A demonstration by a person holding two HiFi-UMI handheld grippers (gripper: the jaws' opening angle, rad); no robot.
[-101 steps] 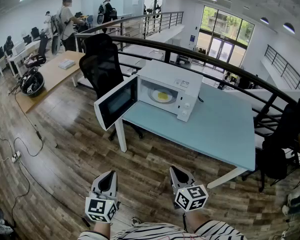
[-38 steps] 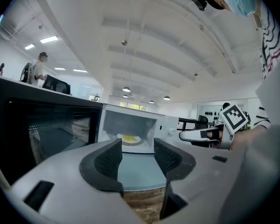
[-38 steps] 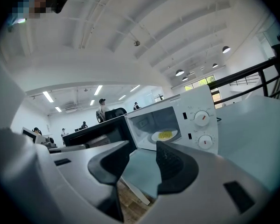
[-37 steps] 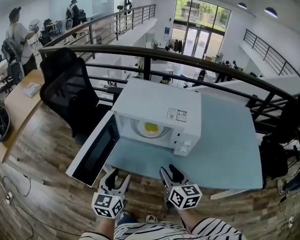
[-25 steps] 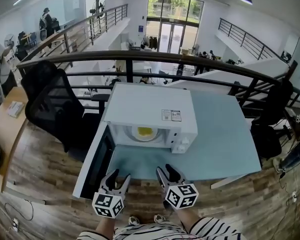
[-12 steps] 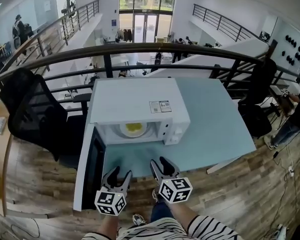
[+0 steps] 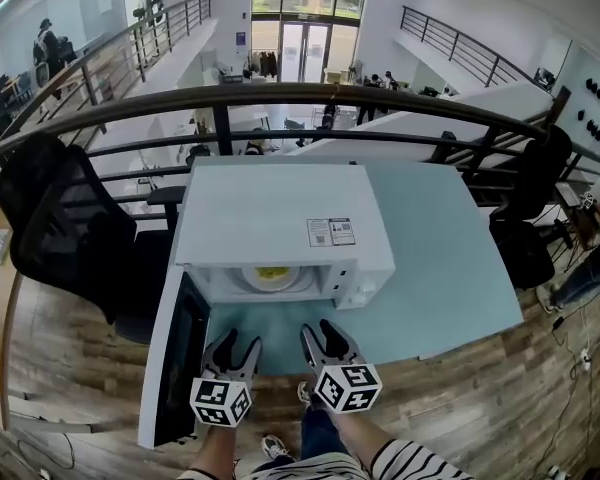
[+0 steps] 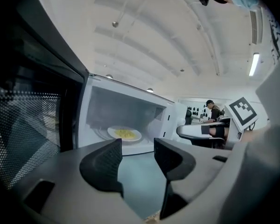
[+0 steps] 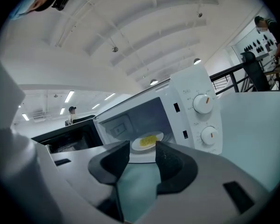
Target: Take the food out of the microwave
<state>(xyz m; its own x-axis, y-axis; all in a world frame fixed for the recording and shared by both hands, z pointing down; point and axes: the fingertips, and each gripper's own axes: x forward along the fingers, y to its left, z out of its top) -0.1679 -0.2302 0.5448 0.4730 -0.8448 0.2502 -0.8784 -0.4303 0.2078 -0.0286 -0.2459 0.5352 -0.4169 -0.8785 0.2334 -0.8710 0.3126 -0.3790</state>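
Approach had advanced: left gripper and right gripper stood just before the microwave, jaws apart, empty. The plate of food lay inside it. Next move, likely: reach in, clasp its rim.

Your head camera's angle lets the microwave roof hide the back of the plate. The yellow food is too small to identify. The label print is unreadable. The open door runs off your left gripper view's edge.
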